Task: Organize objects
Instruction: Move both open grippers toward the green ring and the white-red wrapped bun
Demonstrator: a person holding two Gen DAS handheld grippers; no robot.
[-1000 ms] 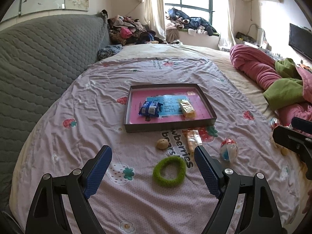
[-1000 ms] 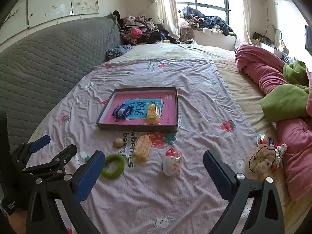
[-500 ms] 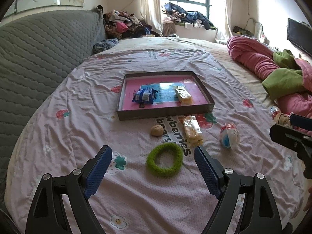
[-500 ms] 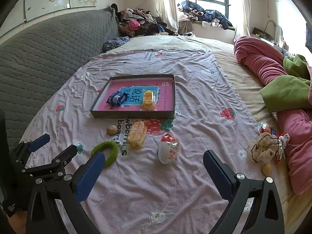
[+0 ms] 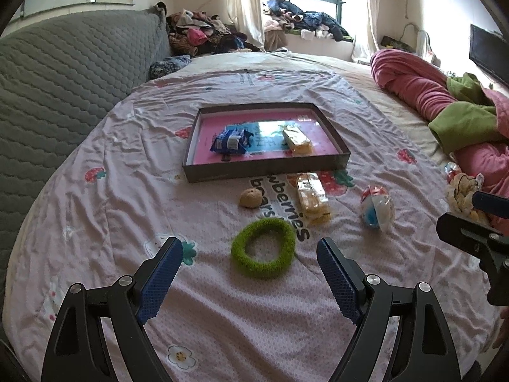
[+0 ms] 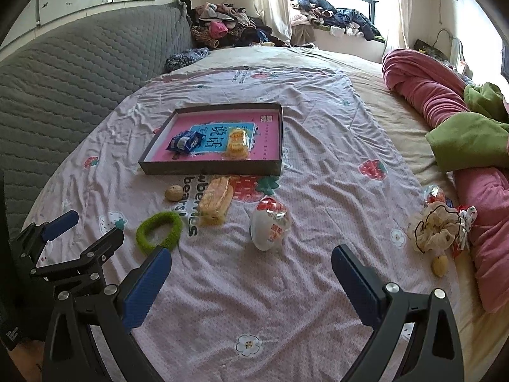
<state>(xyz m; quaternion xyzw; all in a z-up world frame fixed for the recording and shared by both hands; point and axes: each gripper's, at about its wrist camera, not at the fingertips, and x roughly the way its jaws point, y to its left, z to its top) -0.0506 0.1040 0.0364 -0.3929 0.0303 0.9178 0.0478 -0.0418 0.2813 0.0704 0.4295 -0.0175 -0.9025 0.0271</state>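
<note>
Left wrist view: left gripper (image 5: 249, 273) jaws spread wide, nothing between the pads, hovering over the bedsheet (image 5: 95, 222). Right gripper (image 6: 251, 281) likewise wide and empty.

Landmark is the tray (image 5: 267, 172), a shallow dark box with a pink floor, sitting mid-bed.

Done so far, judging from the layout: two items inside the tray, one blue snack packet (image 5: 231, 140) on its left half and one yellow wafer pack (image 5: 297, 140) to the right of it.

Left to do: four loose items on the sheet in front of the tray. One walnut (image 5: 251, 197) just off the tray's front wall, one more wafer pack (image 5: 312, 198) right beside that, one clear-wrapped red-and-white snack (image 5: 377, 207) further right, one green fuzzy ring (image 5: 263, 252) nearest the left gripper (likely its next pick).

Far right of the tray, by the pink blanket (image 6: 426, 89), one cream scrunchie bundle (image 6: 435, 229) and one small yellow ball (image 6: 440, 265); cannot tell if those count. Roughly a third sorted.
</note>
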